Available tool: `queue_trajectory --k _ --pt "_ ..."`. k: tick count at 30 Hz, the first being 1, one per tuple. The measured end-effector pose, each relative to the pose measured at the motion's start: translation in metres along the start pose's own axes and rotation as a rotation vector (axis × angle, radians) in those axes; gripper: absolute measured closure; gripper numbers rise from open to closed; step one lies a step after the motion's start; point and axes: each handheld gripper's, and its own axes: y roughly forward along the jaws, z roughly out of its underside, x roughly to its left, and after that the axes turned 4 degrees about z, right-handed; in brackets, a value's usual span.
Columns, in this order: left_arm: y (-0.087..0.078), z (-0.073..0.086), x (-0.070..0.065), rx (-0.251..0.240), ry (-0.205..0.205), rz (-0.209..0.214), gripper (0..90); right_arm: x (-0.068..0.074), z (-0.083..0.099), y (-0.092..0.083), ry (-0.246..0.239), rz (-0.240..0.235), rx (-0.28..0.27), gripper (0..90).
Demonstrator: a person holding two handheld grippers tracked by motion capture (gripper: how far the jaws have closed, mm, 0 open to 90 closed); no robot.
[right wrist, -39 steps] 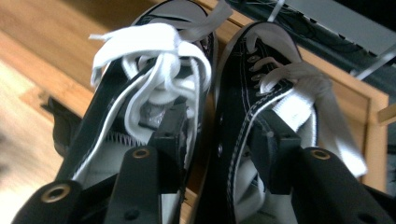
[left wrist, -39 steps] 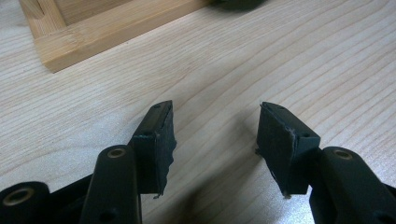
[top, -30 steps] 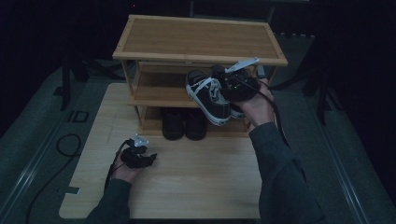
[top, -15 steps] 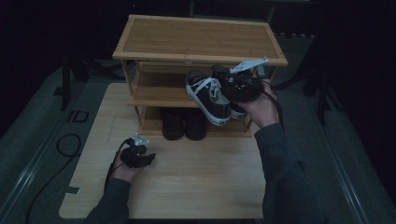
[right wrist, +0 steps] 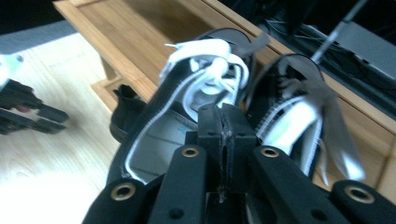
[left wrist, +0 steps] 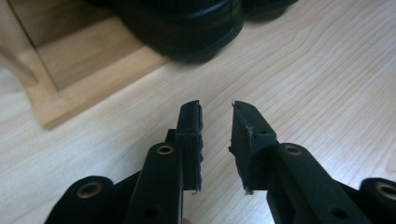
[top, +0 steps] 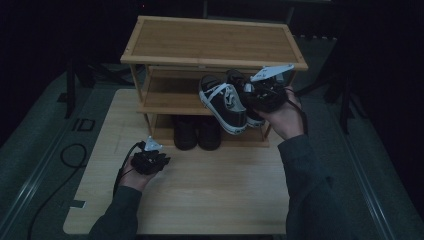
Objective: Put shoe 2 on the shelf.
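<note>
Sneakers [top: 227, 102] | frame centre, at rack [top: 210, 40] middle shelf | right gripper [right wrist: 225, 122] pinching both inner collars, jaws just closing | left gripper [left wrist: 217, 122] empty, gap narrowing, lower left | step: grasp | next: lift clear

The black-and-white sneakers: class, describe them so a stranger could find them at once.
Start at the bamboo shoe rack on the table. At its middle shelf's right end, the sneakers tilt outward. White laces and soles distinguish them from the plain black shoes below.
</note>
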Motion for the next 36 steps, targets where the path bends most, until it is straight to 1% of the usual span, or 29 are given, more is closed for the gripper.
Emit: queue_trajectory --k 2,3,6,9,12,14,15,16,19,21,25,26,27,29,31,33,36 --pt "-0.003 -0.005 0.0 -0.004 0.006 0.009 74.4 -0.001 0.0 -0.002 0.005 0.013 0.004 89.2" --pt "-0.004 -0.007 -0.001 -0.011 0.009 0.011 75.2 -0.001 0.001 -0.004 0.008 0.009 -0.002 89.5" --pt "-0.007 -0.014 -0.003 -0.007 0.018 0.024 76.6 0.0 0.001 -0.008 0.002 0.011 -0.002 89.7" --pt "-0.009 -0.02 -0.005 0.001 0.037 0.035 79.6 0.0 0.003 -0.009 -0.008 0.01 0.01 89.8" --pt "-0.012 -0.026 -0.007 0.003 0.054 0.041 84.4 0.0 0.007 -0.009 -0.017 -0.001 0.016 89.9" --pt "-0.013 -0.028 -0.007 0.002 0.052 0.046 87.4 -0.001 0.008 -0.009 -0.016 -0.01 0.02 89.9" --pt "-0.016 -0.034 -0.006 -0.017 0.044 0.047 87.4 -0.001 0.009 -0.009 -0.021 -0.014 0.022 89.9" --pt "-0.018 -0.036 -0.006 -0.025 0.04 0.053 89.2 -0.003 0.013 -0.01 -0.023 -0.01 0.036 89.9" --pt "-0.022 -0.044 -0.005 -0.051 0.032 0.063 89.1 -0.005 0.017 -0.013 -0.023 -0.022 0.031 89.9" --pt "-0.024 -0.049 -0.004 -0.06 0.031 0.06 88.3 -0.006 0.02 -0.015 -0.03 -0.025 0.027 89.9" --pt "-0.03 -0.06 -0.004 -0.061 0.056 0.054 89.7 -0.005 0.026 -0.017 -0.049 -0.029 0.043 89.9" --pt "-0.03 -0.06 -0.004 -0.061 0.056 0.054 89.9 -0.005 0.026 -0.017 -0.049 -0.029 0.043 89.9" --pt "-0.033 -0.066 -0.004 -0.063 0.067 0.047 89.9 -0.005 0.028 -0.017 -0.05 -0.03 0.044 89.9" --pt "-0.035 -0.071 -0.005 -0.069 0.077 0.041 90.0 -0.006 0.032 -0.02 -0.05 -0.036 0.039 89.8" --pt "-0.038 -0.076 -0.005 -0.078 0.088 0.014 90.0 -0.007 0.035 -0.021 -0.043 -0.05 0.033 89.8" --pt "-0.041 -0.083 -0.004 -0.094 0.083 0.012 90.0 -0.006 0.038 -0.021 -0.047 -0.054 0.034 89.4" --pt "-0.044 -0.091 -0.003 -0.103 0.086 0.008 90.0 -0.004 0.041 -0.02 -0.053 -0.05 0.037 89.5"
